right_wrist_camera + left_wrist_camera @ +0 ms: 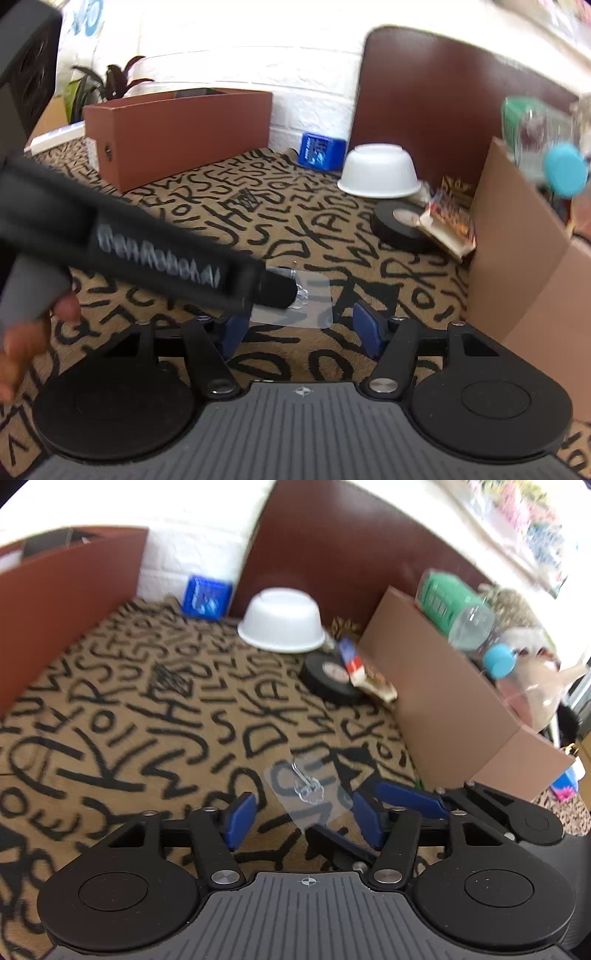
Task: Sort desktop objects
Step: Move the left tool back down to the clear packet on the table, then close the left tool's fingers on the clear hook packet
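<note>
A clear plastic packet with a small metal hook and a transparent flower-shaped pad inside lies flat on the counter, just ahead of both grippers. The counter wears a tan cloth printed with black letters. Farther back sit an upturned white bowl, a blue box, a black tape roll with a snack packet leaning on it, and a cardboard box holding a bottle with a green label. A brown bin stands against the white brick wall. The left gripper hangs low over the packet, jaws apart and empty; the right gripper likewise, jaws spread, gripping nothing.
</note>
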